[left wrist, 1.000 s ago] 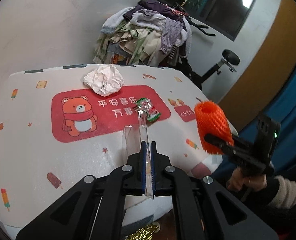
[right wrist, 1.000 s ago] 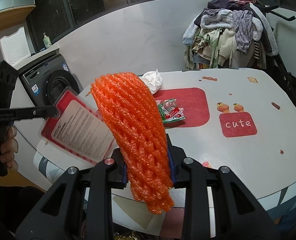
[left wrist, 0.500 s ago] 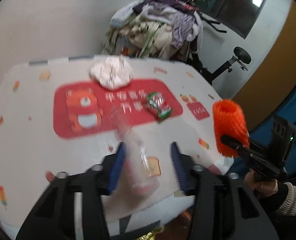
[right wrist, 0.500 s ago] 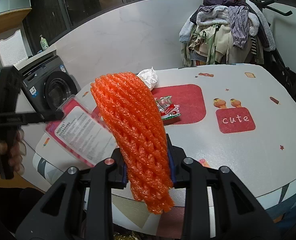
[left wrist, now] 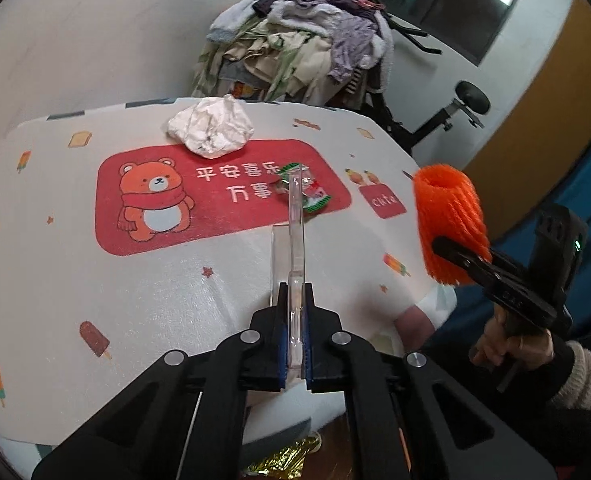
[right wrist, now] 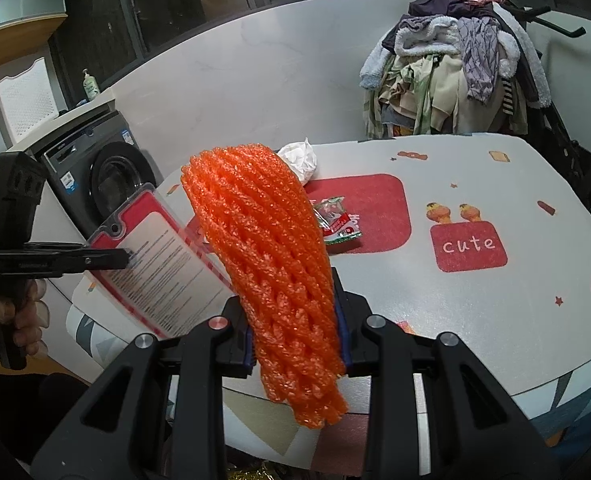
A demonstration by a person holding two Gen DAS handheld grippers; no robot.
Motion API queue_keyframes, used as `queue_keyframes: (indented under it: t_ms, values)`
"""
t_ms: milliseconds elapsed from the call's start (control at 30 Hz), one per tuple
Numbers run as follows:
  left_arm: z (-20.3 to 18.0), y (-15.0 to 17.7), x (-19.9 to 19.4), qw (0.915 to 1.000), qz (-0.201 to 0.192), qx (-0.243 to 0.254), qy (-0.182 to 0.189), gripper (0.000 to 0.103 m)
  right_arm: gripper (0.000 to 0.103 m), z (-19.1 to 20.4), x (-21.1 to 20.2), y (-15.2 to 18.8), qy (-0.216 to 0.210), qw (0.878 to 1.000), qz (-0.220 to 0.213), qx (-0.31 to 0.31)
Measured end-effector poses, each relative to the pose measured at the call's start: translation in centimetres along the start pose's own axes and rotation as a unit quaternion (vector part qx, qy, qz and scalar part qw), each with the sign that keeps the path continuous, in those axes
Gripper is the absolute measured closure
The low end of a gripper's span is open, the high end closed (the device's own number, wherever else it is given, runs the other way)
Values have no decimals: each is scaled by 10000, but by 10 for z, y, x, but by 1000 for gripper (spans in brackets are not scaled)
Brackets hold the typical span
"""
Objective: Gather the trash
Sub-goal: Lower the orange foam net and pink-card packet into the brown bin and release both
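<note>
The clear blister pack [left wrist: 295, 248] is seen edge-on from the left wrist; its printed red card [right wrist: 163, 264] is shown only from the right wrist. It is clamped in the left tongs [left wrist: 295, 344], whose jaws are closing. The orange foam net [right wrist: 271, 264] is gripped by the right tongs [right wrist: 295, 344], both angled down over the bench's [left wrist: 95, 280] near edge.

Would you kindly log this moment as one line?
left hand-held gripper: shut on clear package | right hand-held gripper: shut on foam net | table: wrapper, paper wad
</note>
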State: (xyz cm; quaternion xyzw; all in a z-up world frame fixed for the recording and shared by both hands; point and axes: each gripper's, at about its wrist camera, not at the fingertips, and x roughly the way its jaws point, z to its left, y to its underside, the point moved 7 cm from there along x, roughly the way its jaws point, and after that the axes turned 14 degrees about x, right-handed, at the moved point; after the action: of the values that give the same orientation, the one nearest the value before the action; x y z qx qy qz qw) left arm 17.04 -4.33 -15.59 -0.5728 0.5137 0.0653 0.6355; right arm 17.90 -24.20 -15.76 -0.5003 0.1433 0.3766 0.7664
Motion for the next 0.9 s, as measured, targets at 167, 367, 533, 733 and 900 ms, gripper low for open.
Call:
queue_keyframes:
  t_ms: [167,367,533,733,900]
  values:
    - [-20,13,-24,9997,21,192,179,97,71,11,-14,3,-86,9999,-30,-93]
    - [-53,42,-49,9980,109,457,424,97,71,26,-30,18,-193,9996,24,-223]
    - [-78,73,-55,9954,283,617,682,97,71,35,-38,36,-238,9990,109,-353]
    - [-102,116,-36,9892,782,1037,680,97,71,37,-40,57,-226,9986,252,-400]
    - [-110,154,-8,9798,1342,1364,589,97,71,32,-40,66,-228,9989,295,-274]
